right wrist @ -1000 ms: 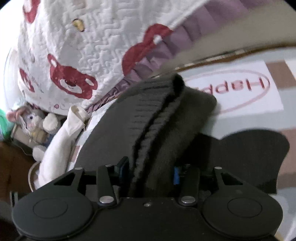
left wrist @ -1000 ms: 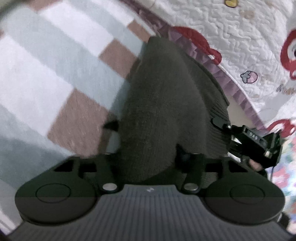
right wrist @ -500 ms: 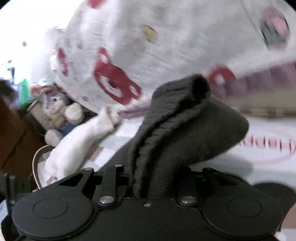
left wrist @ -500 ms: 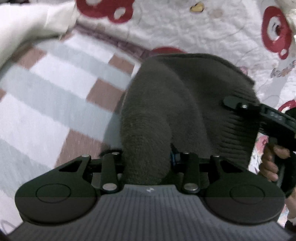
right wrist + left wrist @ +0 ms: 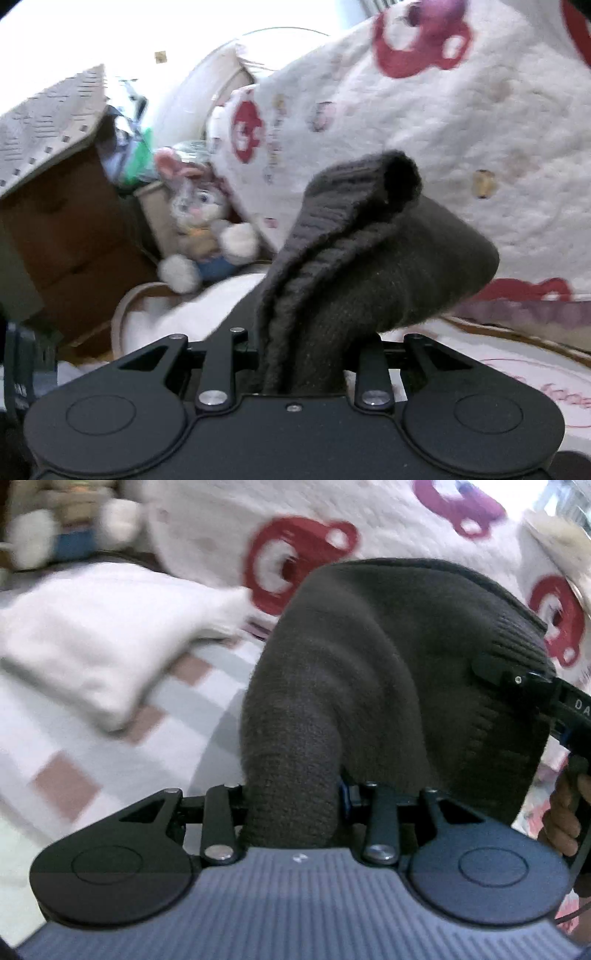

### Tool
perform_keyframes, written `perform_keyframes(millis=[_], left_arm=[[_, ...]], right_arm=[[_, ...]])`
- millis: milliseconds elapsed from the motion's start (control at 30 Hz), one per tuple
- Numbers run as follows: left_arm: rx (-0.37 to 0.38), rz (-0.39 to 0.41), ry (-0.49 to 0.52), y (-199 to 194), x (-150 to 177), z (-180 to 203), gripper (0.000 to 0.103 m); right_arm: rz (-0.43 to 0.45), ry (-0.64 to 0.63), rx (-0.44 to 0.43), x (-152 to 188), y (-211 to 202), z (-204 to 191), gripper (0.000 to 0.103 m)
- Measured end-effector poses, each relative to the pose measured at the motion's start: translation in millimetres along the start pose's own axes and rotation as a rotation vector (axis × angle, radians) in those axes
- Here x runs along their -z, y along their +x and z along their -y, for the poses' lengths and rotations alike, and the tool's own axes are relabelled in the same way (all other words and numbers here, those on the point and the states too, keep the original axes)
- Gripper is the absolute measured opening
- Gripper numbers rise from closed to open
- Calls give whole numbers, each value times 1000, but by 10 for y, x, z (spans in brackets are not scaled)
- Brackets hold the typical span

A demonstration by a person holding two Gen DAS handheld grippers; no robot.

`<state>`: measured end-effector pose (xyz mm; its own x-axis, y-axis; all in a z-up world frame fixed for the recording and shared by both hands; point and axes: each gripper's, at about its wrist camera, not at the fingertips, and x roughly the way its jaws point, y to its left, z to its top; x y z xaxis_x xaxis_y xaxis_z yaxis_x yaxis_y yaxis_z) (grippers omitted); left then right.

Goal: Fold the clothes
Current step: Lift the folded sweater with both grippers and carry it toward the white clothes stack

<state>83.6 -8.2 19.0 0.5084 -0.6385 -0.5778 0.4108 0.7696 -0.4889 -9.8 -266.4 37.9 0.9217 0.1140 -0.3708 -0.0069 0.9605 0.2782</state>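
Checkered pink, grey and white bedding [image 5: 74,716] under a white quilt with red bears [image 5: 229,524]. Left wrist view: left gripper [image 5: 291,801] clamped on a bunched fold of dark grey knit sweater [image 5: 369,664], lifted off the bedding; white garment [image 5: 92,638] at left; right gripper [image 5: 517,681] pinching the ribbed hem. Right wrist view: right gripper [image 5: 303,354] closed on sweater [image 5: 354,266]; plush rabbit [image 5: 199,221] beyond.

left gripper [image 5: 291,805]: lower centre, jaws clamped on knit | right gripper [image 5: 303,354]: lower centre, jaws clamped on knit | hand [image 5: 565,812]: right edge of left view, gripping right handle
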Motion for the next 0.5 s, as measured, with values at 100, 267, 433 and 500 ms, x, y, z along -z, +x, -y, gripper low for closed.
perform_keyframes(millis=[100,267,433,500], left_arm=[[-74,74,-55,-378,51,-138,36],[-196,142,-98,-808,-12,-380,36],[-309,140,-44,-942,-272,-555,36],[-334,126,-36,-876,-462,-665,36]], right_arm=[[-4,-2,-54,-12,53,-306,32],[-8,-52,-136,-6,206,-817,32],[-3,-53,-228,-10,411,-1007,32],[-13,-50,-254,-90,613,-1005,32]])
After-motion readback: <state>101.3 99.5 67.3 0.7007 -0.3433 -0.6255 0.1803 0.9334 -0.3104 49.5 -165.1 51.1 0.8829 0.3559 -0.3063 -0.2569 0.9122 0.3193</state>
